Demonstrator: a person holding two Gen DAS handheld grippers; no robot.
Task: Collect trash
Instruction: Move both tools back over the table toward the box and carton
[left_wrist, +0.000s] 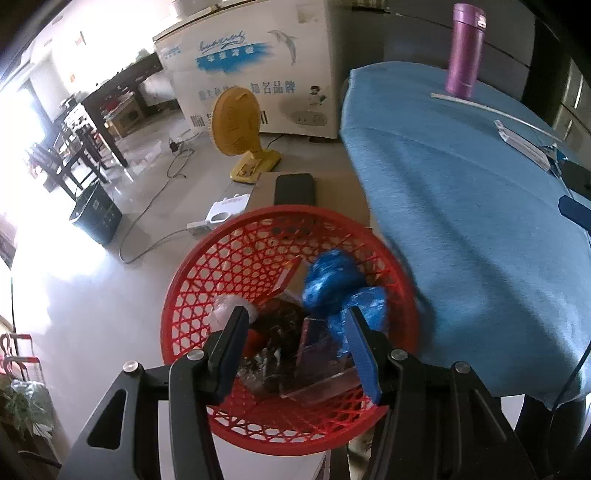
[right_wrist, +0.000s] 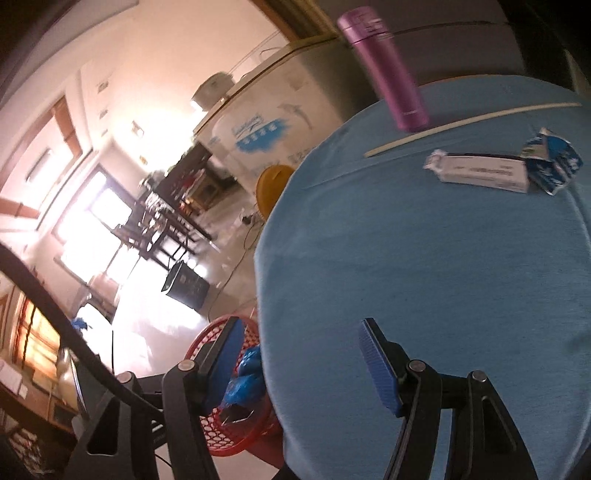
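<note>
Below my left tongs (left_wrist: 295, 347), parted and empty, the red basket (left_wrist: 221, 254) sits just off the counter (left_wrist: 461, 206) edge, holding blue crumpled bags (left_wrist: 328, 280) and wrappers. Open floor spreads left toward a yellow fan (left_wrist: 236, 125). My right tongs (right_wrist: 299, 354), parted and empty, hang over bare blue cloth; only that view shows the white box (right_wrist: 480, 171) and torn blue carton (right_wrist: 550, 158) beyond, near the purple flask (right_wrist: 388, 70).

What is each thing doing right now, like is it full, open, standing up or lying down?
Red basket: holding trash.
Blue crumpled bags: inside the basket.
Purple bottle: upright, capped.
White box: lying flat on the table.
Blue carton: crushed, torn.
Left gripper: open, empty.
Right gripper: open, empty.
</note>
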